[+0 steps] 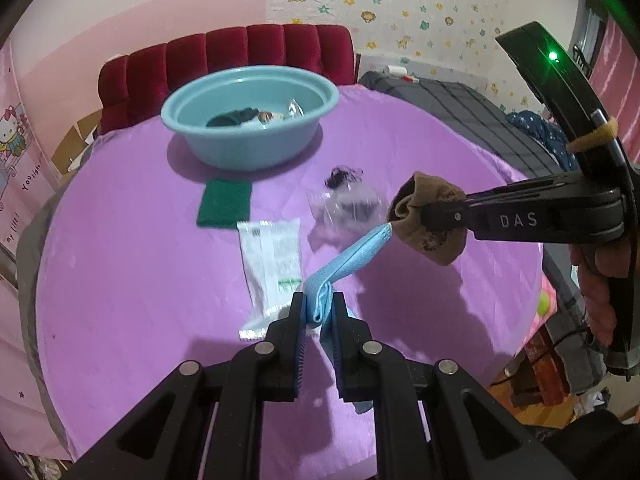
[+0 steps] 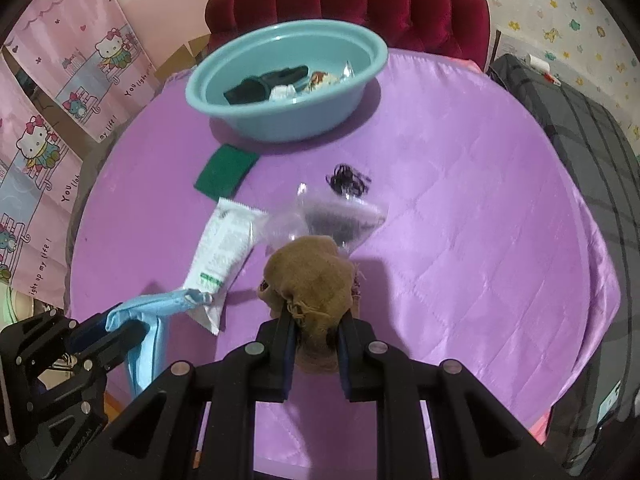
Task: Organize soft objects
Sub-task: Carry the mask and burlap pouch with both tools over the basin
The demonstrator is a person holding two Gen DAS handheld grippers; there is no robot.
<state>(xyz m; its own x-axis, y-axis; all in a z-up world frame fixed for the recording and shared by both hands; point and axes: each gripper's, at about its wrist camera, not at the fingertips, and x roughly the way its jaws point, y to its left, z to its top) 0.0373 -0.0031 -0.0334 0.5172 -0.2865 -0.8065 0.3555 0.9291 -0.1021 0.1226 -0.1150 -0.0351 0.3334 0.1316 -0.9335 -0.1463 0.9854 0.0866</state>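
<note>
My left gripper (image 1: 319, 306) is shut on a light blue cloth (image 1: 348, 260) and holds it above the purple table; it shows at the left of the right wrist view (image 2: 120, 326) with the cloth (image 2: 156, 308) hanging from it. My right gripper (image 2: 314, 322) is shut on a brown sock (image 2: 310, 276), also held above the table. In the left wrist view the right gripper (image 1: 428, 212) comes in from the right with the sock (image 1: 432, 220). A teal basin (image 1: 188, 120) (image 2: 372, 56) stands at the back with a dark cloth (image 2: 264, 84) and small items inside.
On the purple tablecloth (image 2: 460, 200) lie a green scouring pad (image 2: 224, 174), a white tube (image 2: 220, 248), a clear plastic bag (image 2: 340, 216) and black hair ties (image 2: 348, 182). A red padded chair (image 2: 348, 4) stands behind the table. A grey bed (image 2: 580, 128) is at the right.
</note>
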